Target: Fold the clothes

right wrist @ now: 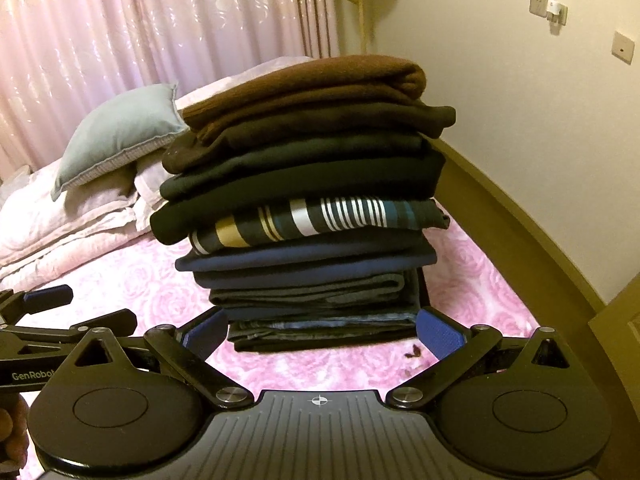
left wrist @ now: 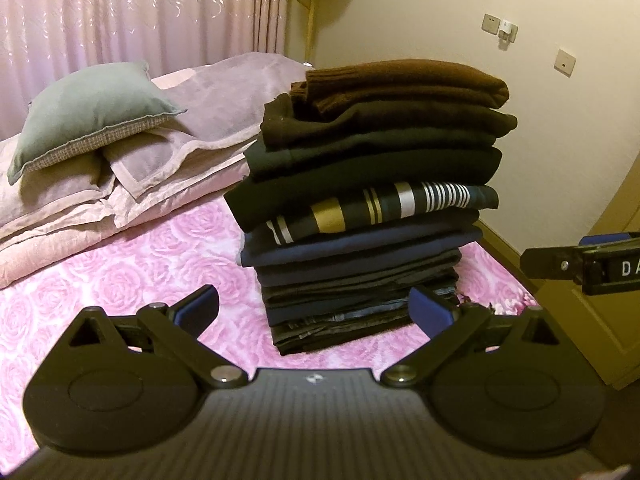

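Both my wrist cameras face the stack of folded clothes [left wrist: 368,208] standing on the pink rose-patterned bedspread [left wrist: 120,280], near the bed's far right corner. The stack is tall and roughly squared. On top lies a brown knit sweater [left wrist: 404,84]; under it a darker brown garment, then two black ones. Midway down sits a navy top with white and gold stripes [left wrist: 384,204], then plain navy pieces, and grey and denim items at the base [left wrist: 340,320].

My left gripper [left wrist: 316,312] is low in front of the stack, fingers released and spread wide, with nothing between them. Its blue pads [left wrist: 428,312] frame the bottom layers in this view; I cannot tell whether the right-hand pad touches the cloth or only overlaps it in the picture.

My right gripper [right wrist: 320,332] is in the same posture: fingers released, wide apart, empty, aimed at the foot of the stack. In the right wrist view the left gripper shows at the left edge, beside it. In the left wrist view one finger of the right gripper [left wrist: 568,266] enters at the right edge.

Beyond the stack: a grey-green cushion [left wrist: 92,112] resting on pale pink pillows and folded bedding [left wrist: 80,208], pink curtains [left wrist: 140,12] behind. A few small dark scraps [right wrist: 412,352] lie on the bedspread, near the right gripper's right pad. Cream wall with switch plates [left wrist: 564,62] to the right.
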`<state>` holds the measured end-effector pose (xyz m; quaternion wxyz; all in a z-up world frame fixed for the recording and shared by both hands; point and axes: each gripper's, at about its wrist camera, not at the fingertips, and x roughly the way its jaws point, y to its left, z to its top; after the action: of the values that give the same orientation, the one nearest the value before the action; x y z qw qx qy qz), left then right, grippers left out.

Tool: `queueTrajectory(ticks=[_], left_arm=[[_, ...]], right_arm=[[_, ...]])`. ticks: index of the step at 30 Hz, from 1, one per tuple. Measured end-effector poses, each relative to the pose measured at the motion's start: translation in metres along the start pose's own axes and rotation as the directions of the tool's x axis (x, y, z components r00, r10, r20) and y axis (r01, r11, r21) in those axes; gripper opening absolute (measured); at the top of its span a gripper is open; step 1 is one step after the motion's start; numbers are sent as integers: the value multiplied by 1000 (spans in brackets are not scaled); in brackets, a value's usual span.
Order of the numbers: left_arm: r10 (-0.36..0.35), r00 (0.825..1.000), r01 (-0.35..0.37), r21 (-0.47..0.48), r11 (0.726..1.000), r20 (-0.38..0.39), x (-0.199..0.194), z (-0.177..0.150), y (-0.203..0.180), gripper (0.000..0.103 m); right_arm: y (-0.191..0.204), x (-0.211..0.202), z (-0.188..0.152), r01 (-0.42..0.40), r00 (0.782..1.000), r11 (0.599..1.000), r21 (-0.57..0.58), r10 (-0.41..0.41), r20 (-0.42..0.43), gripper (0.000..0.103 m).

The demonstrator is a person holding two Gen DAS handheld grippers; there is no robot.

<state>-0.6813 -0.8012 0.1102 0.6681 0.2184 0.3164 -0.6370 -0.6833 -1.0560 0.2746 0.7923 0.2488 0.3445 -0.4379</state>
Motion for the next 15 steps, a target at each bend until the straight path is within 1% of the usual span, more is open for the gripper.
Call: queueTrajectory(ticks=[8,15], left_arm=[[-6,1000,6,7,1000,0,-4,-4,1,100],[-4,1000,4,10,1000,2,-9,-8,0,100]], right_arm=[[4,-5,-6,19,1000,1000,1,-19,-3,103],[9,-10,-11,16,1000,1000,-3,-16,0,103]])
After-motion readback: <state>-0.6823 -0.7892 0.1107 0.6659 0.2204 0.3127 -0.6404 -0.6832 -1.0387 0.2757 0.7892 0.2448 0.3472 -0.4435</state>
